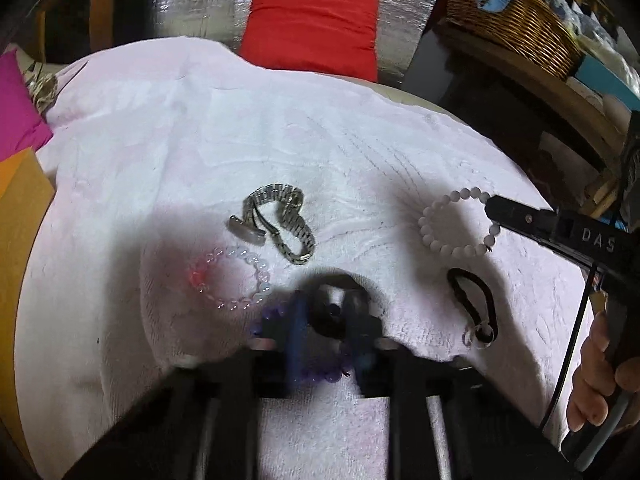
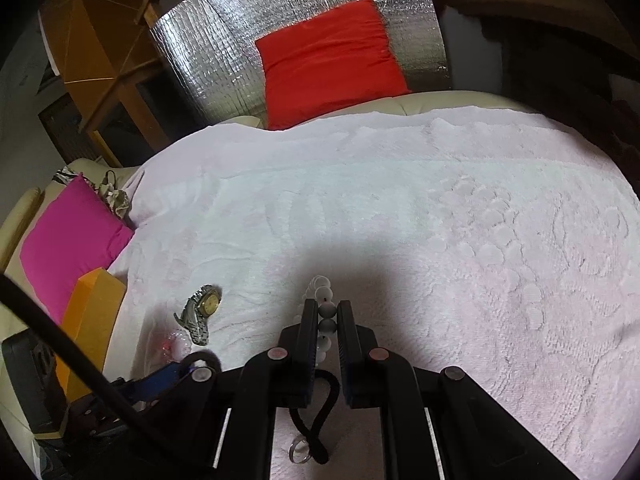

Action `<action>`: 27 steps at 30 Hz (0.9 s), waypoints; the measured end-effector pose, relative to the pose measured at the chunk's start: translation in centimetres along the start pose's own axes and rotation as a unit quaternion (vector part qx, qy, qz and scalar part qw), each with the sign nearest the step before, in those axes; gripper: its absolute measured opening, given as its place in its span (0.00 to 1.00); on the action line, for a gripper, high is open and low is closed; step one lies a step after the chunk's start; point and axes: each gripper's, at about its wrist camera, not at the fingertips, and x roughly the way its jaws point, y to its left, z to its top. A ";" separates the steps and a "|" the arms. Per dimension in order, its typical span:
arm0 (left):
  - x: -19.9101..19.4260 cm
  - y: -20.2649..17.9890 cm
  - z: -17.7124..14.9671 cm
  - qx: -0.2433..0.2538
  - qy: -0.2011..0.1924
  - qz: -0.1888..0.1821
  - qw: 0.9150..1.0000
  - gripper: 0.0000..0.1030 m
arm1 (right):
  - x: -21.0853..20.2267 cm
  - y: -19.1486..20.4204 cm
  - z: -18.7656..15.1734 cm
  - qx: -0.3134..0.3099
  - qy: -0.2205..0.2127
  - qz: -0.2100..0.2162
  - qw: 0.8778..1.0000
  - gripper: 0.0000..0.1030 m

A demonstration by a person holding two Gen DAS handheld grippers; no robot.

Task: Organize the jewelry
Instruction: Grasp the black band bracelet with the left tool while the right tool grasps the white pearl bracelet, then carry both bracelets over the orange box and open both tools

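The setting is judged to be a private home, most likely a living room. A pale pink towel [image 2: 400,208] is spread over a cream leather seat [image 2: 420,102], apparently a sofa or ottoman. A red cushion [image 2: 332,60] is propped against a silver quilted foil sheet [image 2: 224,52], and a magenta cushion [image 2: 68,240] lies at the seat's edge. Wooden furniture [image 2: 104,52] is seen behind. A wicker basket [image 1: 516,24] filled with cloth and household oddments sits on a wooden shelf [image 1: 532,80]. The clutter is domestic, and the lighting is dim and uneven.
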 end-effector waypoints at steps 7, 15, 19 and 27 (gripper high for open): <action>-1.8 0.2 0.0 0.011 -0.017 -0.014 1.000 0.06 | -0.9 0.8 0.2 0.002 -0.021 0.019 1.000 0.10; -7.5 3.2 0.1 -0.015 -0.079 0.017 0.997 0.06 | -2.3 3.5 0.4 -0.007 -0.048 0.055 0.997 0.10; -11.0 6.2 -0.5 -0.044 -0.110 0.047 0.992 0.06 | -2.5 6.2 0.1 -0.024 -0.051 0.078 0.995 0.10; -16.8 12.5 -2.4 -0.092 -0.164 0.140 0.972 0.06 | -3.0 14.2 -1.6 -0.069 -0.049 0.145 0.986 0.10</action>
